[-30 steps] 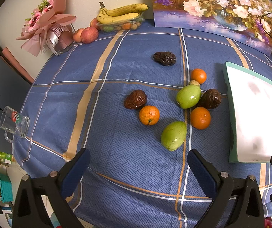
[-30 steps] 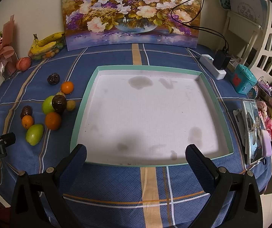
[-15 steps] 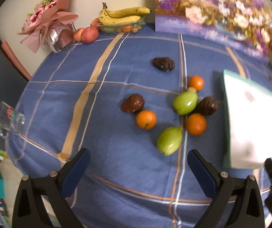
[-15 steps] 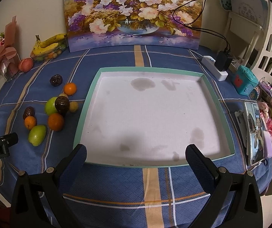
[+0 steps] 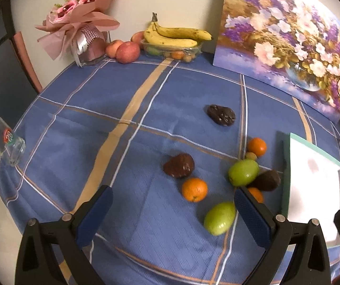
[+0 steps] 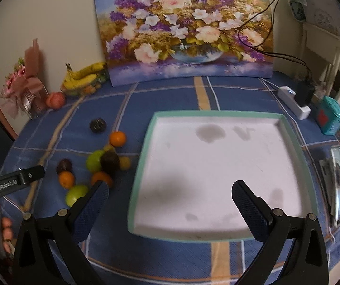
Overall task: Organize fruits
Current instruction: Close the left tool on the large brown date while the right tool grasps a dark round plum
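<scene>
Since both the left gripper (image 5: 172,201) and right gripper (image 6: 170,196) have fingers wide open and empty, I'd grab the smooth, firm-looking green mango (image 5: 219,218) across its narrow middle, gently, since it looks slippery.

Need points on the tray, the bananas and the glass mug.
tray (image 6: 291,140): right wrist view, on its teal right rim.
bananas (image 5: 181,32): left wrist view, on the middle of the top banana.
glass mug (image 5: 3,140): left wrist view, on its clear body by the printed logo.
</scene>
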A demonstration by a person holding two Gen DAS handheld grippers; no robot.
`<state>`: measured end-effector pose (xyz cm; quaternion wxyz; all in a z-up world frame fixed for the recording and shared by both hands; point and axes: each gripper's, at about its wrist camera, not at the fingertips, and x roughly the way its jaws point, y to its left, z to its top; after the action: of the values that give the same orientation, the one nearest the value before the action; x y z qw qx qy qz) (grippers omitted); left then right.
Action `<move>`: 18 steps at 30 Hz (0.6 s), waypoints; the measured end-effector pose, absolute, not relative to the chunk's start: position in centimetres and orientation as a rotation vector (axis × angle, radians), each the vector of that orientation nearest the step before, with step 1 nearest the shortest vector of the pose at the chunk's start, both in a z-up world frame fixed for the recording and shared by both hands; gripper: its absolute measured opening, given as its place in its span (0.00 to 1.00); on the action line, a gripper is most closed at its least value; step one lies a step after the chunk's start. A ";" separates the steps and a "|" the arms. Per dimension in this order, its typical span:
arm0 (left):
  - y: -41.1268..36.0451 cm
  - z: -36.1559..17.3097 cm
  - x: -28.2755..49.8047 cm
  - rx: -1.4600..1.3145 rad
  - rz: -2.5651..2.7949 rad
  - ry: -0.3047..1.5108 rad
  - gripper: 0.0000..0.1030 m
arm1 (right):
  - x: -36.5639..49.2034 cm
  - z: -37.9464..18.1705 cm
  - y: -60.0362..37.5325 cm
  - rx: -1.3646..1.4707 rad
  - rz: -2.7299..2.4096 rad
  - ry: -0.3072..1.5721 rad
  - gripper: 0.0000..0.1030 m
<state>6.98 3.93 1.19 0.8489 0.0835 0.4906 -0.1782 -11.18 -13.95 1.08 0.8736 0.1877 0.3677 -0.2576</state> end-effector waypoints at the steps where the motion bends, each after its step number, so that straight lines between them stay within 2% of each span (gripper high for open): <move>1: 3.9 1.2 7.2 0.172 -0.377 1.029 1.00 | -10.9 1.3 -14.0 0.394 -0.528 0.758 1.00; 18: 3.1 1.8 11.8 0.074 -0.413 1.036 1.00 | -4.9 3.7 -14.8 0.363 -0.381 0.726 1.00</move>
<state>11.83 3.13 1.80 0.8478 0.0353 0.4915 -0.1958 -4.95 -14.84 3.74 0.9012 0.1756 0.3509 -0.1840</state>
